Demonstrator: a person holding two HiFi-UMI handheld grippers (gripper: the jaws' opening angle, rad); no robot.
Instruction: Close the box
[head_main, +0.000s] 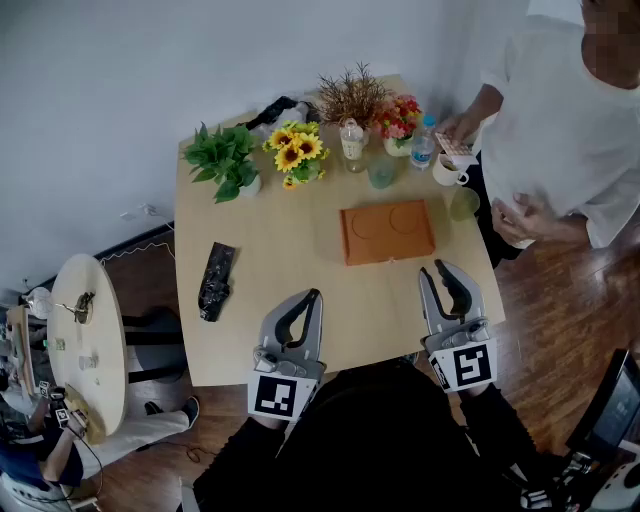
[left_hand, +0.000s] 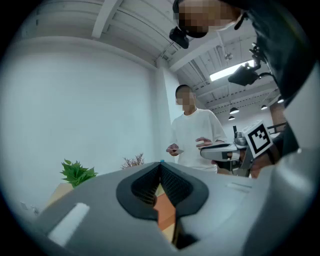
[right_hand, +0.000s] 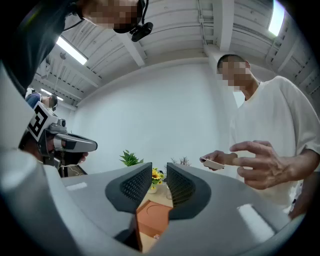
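An orange box (head_main: 387, 231) lies flat in the middle of the wooden table (head_main: 280, 250), its lid down, with two round shapes pressed into the top. Both grippers hover level at the table's near edge, short of the box and apart from it. My left gripper (head_main: 314, 293) is to the box's near left; in the left gripper view its tips (left_hand: 160, 165) meet, shut on nothing, and the box (left_hand: 165, 210) shows below them. My right gripper (head_main: 432, 268) is at the box's near right, its jaws (right_hand: 159, 167) a little apart and empty, the box (right_hand: 152, 217) ahead.
Along the far edge stand a green plant (head_main: 225, 160), sunflowers (head_main: 296, 150), dried grass (head_main: 350, 97), red flowers (head_main: 398, 118), a water bottle (head_main: 424, 143) and cups (head_main: 449, 170). A black object (head_main: 216, 281) lies at the left. A person in white (head_main: 560, 120) stands at the right corner.
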